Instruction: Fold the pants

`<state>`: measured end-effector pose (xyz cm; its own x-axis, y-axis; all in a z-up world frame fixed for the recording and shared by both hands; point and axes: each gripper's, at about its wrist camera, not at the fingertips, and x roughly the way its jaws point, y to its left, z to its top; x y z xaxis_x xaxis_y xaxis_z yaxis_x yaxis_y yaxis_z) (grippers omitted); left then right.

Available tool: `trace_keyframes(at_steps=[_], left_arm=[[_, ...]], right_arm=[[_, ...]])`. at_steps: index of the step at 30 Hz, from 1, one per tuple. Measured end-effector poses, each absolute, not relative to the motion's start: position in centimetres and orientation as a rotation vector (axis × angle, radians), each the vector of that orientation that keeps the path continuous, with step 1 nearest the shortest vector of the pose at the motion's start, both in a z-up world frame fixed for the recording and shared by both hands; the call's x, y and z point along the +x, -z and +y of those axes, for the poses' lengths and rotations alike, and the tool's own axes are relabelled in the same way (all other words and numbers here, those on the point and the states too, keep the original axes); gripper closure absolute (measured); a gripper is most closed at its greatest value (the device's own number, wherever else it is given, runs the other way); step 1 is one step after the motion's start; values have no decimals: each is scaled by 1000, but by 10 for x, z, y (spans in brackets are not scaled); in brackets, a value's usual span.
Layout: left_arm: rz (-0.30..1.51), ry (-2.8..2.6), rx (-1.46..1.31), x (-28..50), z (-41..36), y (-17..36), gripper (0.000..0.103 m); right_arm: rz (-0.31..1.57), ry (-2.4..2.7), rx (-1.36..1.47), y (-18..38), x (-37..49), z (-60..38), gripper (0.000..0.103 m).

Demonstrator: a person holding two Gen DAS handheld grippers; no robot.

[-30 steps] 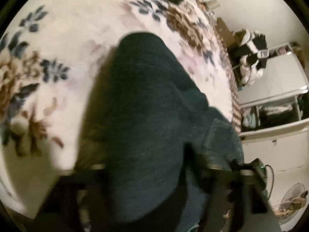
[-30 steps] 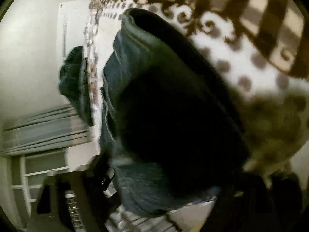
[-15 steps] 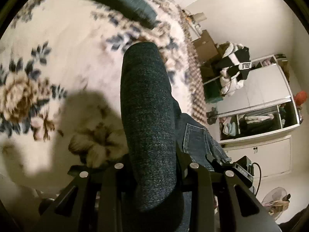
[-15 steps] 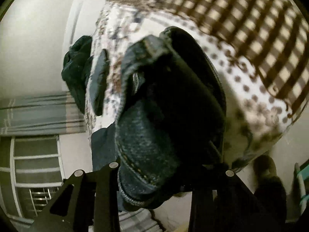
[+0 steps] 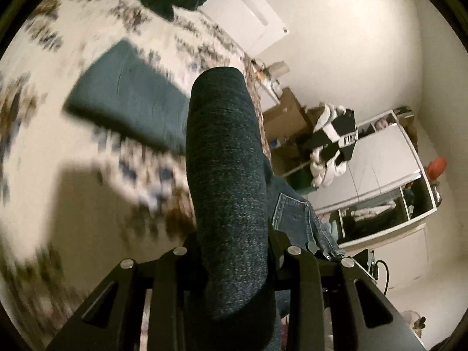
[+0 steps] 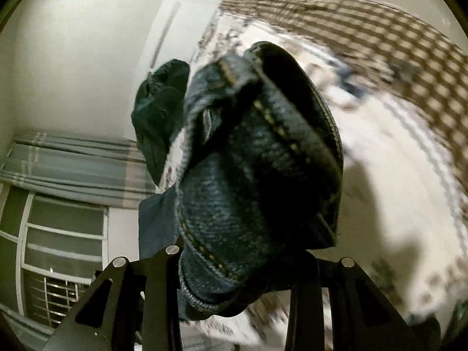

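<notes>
The pants [image 5: 225,175] are dark blue denim, bunched into a thick rounded fold that rises up the middle of the left wrist view from the bottom edge. The cloth has a coarse, speckled weave. To the right of the fold a paler blue panel with a stitched back pocket [image 5: 292,213] hangs lower. The left gripper [image 5: 234,251] has its black fingers closed on this fold, the cloth filling the gap between them.

In the right wrist view the pants [image 6: 257,175] fill the centre as a heavy wad of layered denim, with thick hems and seams sewn in yellow-tan thread curving across it. The right gripper [image 6: 234,260] has its fingers clamped on the lower part of this wad; the denim bulges over them.

Both views show the pants held up above a bed [image 5: 73,190] covered by a cream blanket with a blurred brown and blue flower print. Its border [image 6: 380,38] is a brown and cream check, in the upper right of the right wrist view. A flat folded teal cloth [image 5: 131,102] lies on the bed in the upper left of the left wrist view, and a crumpled dark green garment [image 6: 158,111] sits at the far edge. A white wardrobe [image 5: 380,169] stands at the right.
</notes>
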<state>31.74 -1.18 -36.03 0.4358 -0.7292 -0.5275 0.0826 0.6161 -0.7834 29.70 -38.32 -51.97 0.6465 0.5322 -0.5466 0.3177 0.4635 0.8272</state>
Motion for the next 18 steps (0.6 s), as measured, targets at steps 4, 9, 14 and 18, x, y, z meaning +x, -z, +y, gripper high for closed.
trace_keyframes(at_steps=[4, 9, 14, 18], left_arm=[[971, 566, -731, 417, 22, 373, 77], [968, 549, -703, 515, 59, 412, 77], [1015, 486, -698, 565, 89, 478, 77], [1101, 453, -710, 567, 101, 517, 72]], right_arm=[[855, -175, 1133, 531, 388, -344, 67], [836, -207, 1139, 576, 508, -292, 67], [867, -211, 1129, 633, 589, -255, 67], [954, -189, 1106, 678, 619, -242, 65]])
